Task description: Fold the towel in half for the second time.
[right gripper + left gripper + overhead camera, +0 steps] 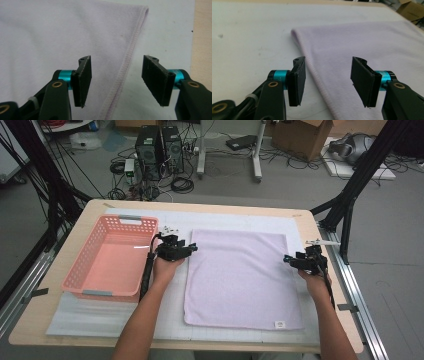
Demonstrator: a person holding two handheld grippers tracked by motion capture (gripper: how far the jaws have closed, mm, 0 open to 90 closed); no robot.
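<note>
Where the lilac towel lies flat on the white-matted counter (pink basket beside it), cables and computer towers crowd the floor behind. Left hand-held gripper and right hand-held gripper straddle opposite towel edges, jaws apart, gripping nothing.

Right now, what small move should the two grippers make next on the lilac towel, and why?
Probably lower both and close: the left gripper and the right gripper each stand open, straddling a side edge of the flat lilac square towel, not yet pinching it.
</note>
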